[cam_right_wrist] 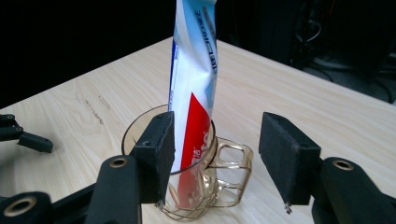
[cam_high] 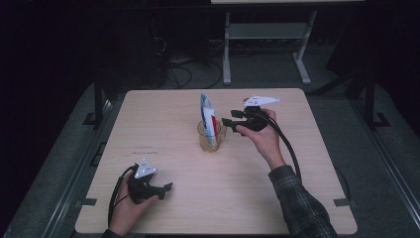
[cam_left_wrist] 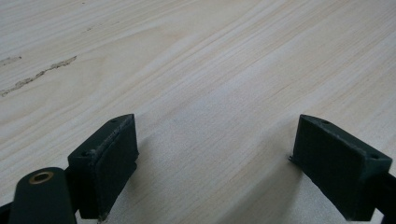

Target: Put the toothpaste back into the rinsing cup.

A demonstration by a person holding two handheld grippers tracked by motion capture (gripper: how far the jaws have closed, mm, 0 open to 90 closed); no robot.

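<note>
A blue, white and red toothpaste tube [cam_high: 208, 115] [cam_right_wrist: 194, 70] stands upright in a clear amber cup with a handle [cam_high: 210, 140] [cam_right_wrist: 233, 172] near the middle of the wooden table [cam_high: 198, 203]. My right gripper [cam_high: 229, 120] [cam_right_wrist: 217, 140] hovers just right of the cup at tube height. It is open, its pads apart from the tube, which stands beyond them. My left gripper [cam_high: 166, 191] [cam_left_wrist: 215, 163] rests low at the table's front left, open over bare wood.
The table's far edge [cam_high: 213, 90] lies a short way behind the cup. Beyond it, on the dark floor, are a white table frame [cam_high: 267, 34] and loose cables [cam_high: 178, 69]. Black stands [cam_high: 96, 106] flank the table.
</note>
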